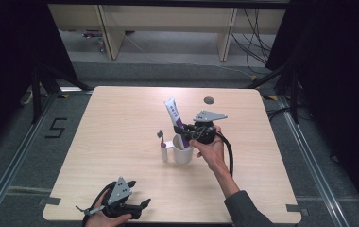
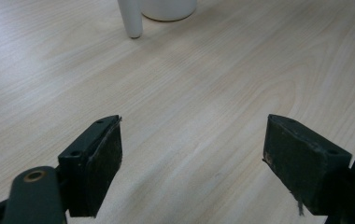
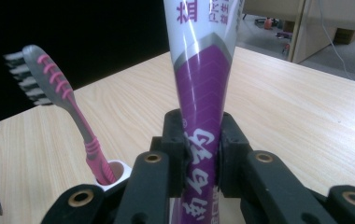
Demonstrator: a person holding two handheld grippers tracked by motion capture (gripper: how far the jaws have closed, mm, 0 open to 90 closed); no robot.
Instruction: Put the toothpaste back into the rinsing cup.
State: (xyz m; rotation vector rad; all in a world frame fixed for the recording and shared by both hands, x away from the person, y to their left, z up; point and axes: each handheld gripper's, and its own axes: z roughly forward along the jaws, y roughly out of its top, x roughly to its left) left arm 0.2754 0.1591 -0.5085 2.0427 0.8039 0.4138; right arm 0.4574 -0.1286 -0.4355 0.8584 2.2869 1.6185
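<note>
1 purple-and-white toothpaste tube (image 3: 199, 93) stands tilted, its lower end in the white cup (image 1: 183, 153) near the middle of the table (image 1: 121, 142), pinched between the 2 jaws of the right gripper (image 3: 200, 154). Just beside it, a pink toothbrush (image 3: 68, 107) rises from the cup's side holder. Near the front edge, the left gripper (image 2: 192, 154) hovers, jaws wide apart, holding nothing.

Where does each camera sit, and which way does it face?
High view: above the table's near side, facing forward and down; forearms show.
Left gripper view: on the left tongs, open, facing the white ceramic cup.
Right gripper view: on the right tongs, clamping the purple-and-white toothpaste tube.
Both share the cup.
</note>
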